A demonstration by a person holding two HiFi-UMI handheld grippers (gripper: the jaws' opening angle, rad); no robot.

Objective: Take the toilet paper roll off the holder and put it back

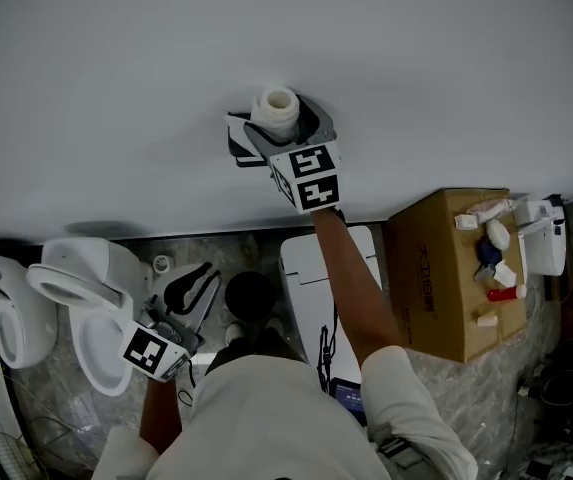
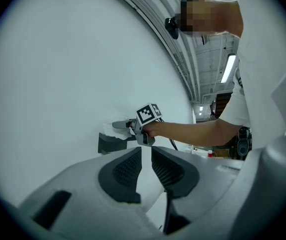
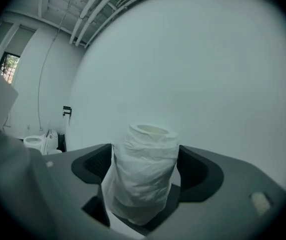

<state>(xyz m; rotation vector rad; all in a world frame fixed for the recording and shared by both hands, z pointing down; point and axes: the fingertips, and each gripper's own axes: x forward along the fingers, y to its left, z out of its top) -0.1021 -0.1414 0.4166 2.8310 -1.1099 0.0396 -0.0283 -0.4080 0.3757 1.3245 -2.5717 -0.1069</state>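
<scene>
Where the toilet paper roll [image 3: 145,174] sits: upright on the dark holder [image 2: 110,144] fixed to the white wall [image 1: 116,78], a loose sheet draped round it.
Right gripper [image 3: 145,159]: raised to the holder, jaws spread wide on either side of the roll, pads just beside the paper.
Left gripper [image 2: 146,156]: low by the person's side, jaws nearly together with a narrow gap, nothing between them.
Floor [image 1: 206,248]: white toilet [image 1: 81,298] at left, cardboard box [image 1: 436,278] at right.

White wall [image 1: 106,78], mottled stone floor [image 1: 228,250], two toilets [image 1: 78,273], cardboard box [image 1: 444,280]
</scene>
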